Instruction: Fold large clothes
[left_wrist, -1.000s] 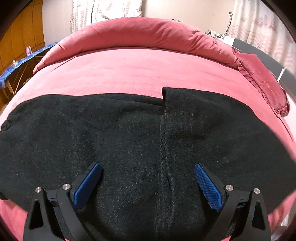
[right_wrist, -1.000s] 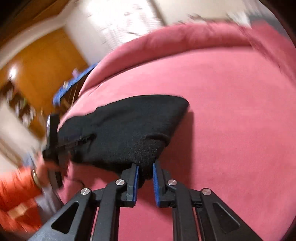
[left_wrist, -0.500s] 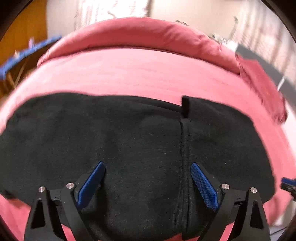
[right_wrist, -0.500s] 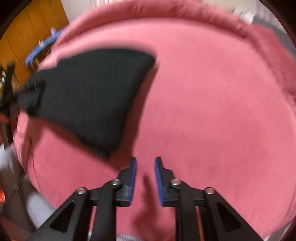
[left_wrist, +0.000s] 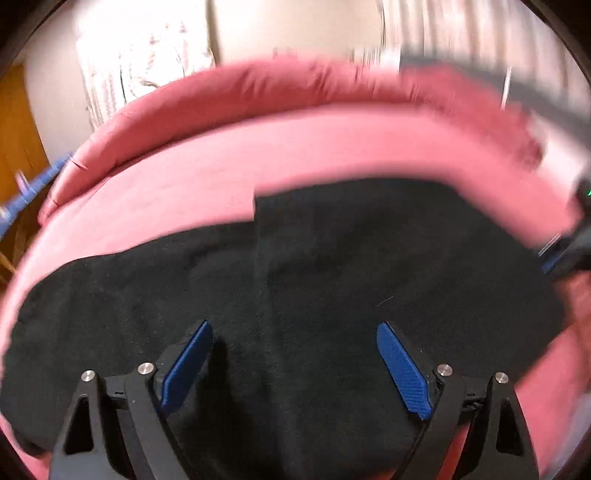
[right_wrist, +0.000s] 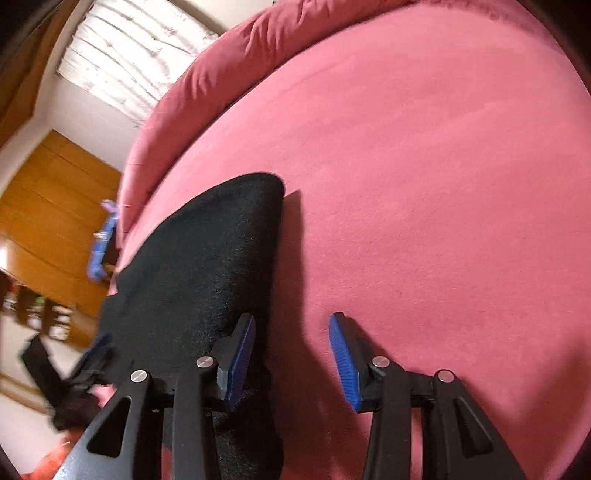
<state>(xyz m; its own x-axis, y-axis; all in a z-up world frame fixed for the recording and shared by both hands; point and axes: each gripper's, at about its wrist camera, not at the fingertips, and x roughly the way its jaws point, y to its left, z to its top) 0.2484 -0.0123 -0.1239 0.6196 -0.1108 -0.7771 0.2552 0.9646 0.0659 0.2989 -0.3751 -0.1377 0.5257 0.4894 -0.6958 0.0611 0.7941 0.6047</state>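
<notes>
A large black garment (left_wrist: 332, 280) lies folded on the pink bed (left_wrist: 207, 177), with one layer overlapping along a vertical edge near the middle. My left gripper (left_wrist: 295, 354) is open and empty, hovering over the garment's near part. My right gripper (right_wrist: 291, 347) is open and empty at the garment's right end (right_wrist: 207, 266); its left finger (right_wrist: 240, 358) is over the black cloth, its right finger (right_wrist: 343, 362) over bare bedcover. The right gripper also shows blurred at the right edge of the left wrist view (left_wrist: 565, 251).
A rolled pink duvet (left_wrist: 295, 88) lies along the far side of the bed. A wooden wardrobe (right_wrist: 48, 206) and a blue rack (right_wrist: 101, 243) stand to the left. Curtains (left_wrist: 147, 48) hang behind. Open bedcover (right_wrist: 424, 184) stretches right of the garment.
My right gripper let go of the garment's end, opened wide and came back beside it. My left gripper stayed open and shifted left over the garment.
</notes>
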